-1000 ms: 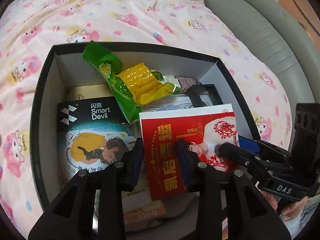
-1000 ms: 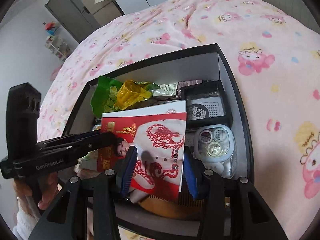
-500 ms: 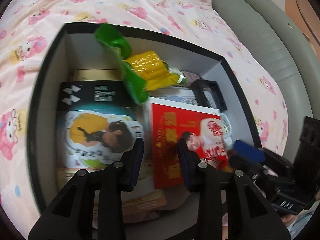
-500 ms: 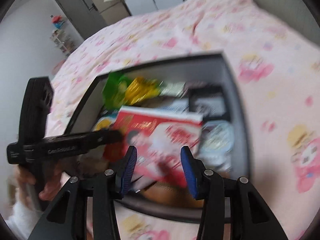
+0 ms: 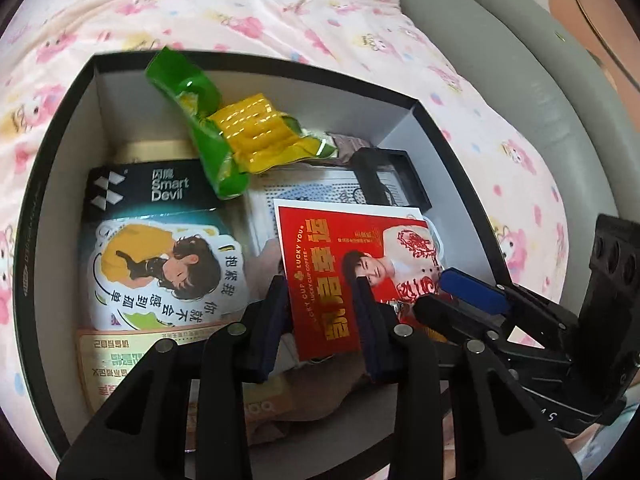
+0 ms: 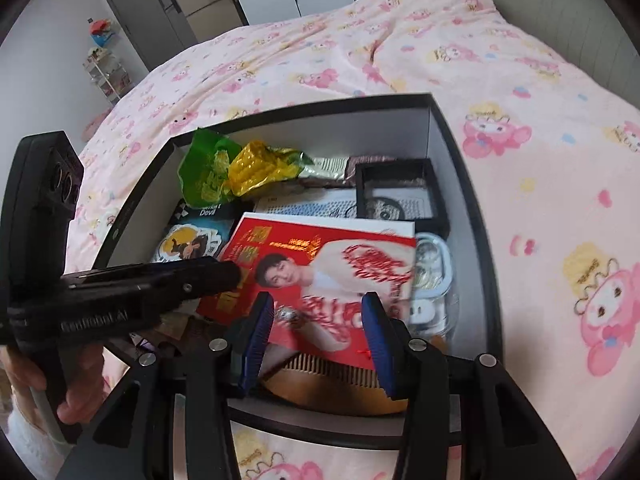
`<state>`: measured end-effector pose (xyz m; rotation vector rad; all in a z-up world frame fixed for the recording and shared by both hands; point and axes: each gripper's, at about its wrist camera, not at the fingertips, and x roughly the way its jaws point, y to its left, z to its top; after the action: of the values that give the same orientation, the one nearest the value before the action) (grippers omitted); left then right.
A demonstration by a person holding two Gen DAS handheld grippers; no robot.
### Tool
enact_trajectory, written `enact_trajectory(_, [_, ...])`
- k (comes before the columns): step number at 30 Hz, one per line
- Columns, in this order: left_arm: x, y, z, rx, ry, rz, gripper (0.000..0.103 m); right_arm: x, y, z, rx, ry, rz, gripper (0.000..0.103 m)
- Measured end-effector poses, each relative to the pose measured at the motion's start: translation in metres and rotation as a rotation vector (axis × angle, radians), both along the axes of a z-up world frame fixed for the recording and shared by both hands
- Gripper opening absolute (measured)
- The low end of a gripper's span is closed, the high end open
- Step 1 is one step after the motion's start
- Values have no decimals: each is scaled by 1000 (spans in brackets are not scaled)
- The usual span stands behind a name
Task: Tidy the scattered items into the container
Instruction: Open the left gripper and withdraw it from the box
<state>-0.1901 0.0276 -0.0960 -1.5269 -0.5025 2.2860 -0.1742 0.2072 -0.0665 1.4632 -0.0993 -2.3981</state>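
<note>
Red card [image 6: 332, 264] lies in box [image 6: 472, 216], long axis crosswise, just ahead of right gripper [image 6: 318, 336]; both grippers' fingers open, empty.

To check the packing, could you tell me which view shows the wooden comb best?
The right wrist view: the wooden comb lies at the box's near wall, teeth showing below the red card. The left wrist view does not clearly show it.
</note>
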Motion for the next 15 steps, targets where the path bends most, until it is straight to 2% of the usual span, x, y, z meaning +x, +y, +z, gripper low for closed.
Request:
enact_trajectory(3, [8,-3,10,16,41,2,33,5,1,3,1,15,-15,41])
enact_trajectory(8, [31,-5,31,-12,109,-6,33,20,1,20,35,92,-28,41])
enact_trajectory(11, [54,-3,43,-8,145,-3,35,35,2,30,2,126,-44,42])
enact_trajectory(15, [65,8,55,-6,167,-7,35,56,-2,41,-42,143,-36,42])
